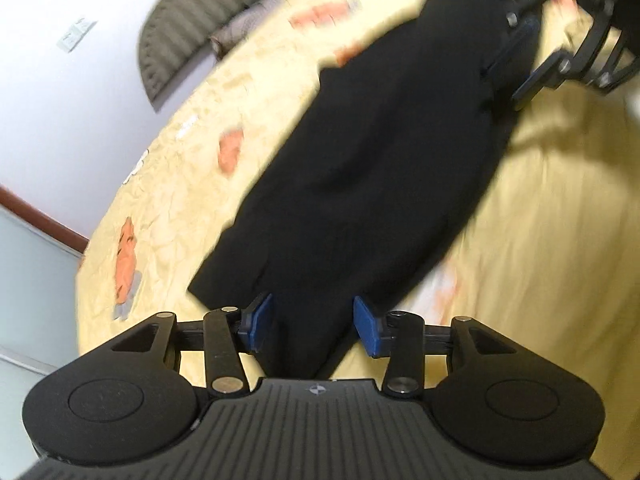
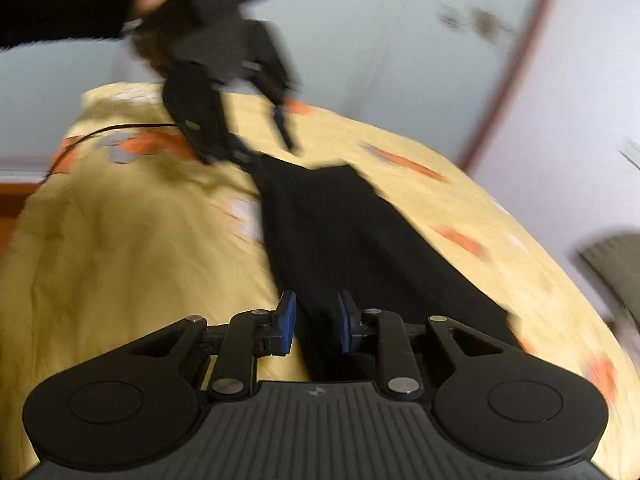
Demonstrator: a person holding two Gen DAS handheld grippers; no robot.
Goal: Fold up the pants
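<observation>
You have the black pants point(image 1: 372, 168) stretched lengthwise along the yellow bed point(image 1: 540, 240), one end running between the parted pads of each hand-held gripper, left point(image 1: 314, 328) and right point(image 2: 316, 322). Neither is closed on the cloth yet. Next, I'd say: pinch both ends, then bring one over to the other.
</observation>
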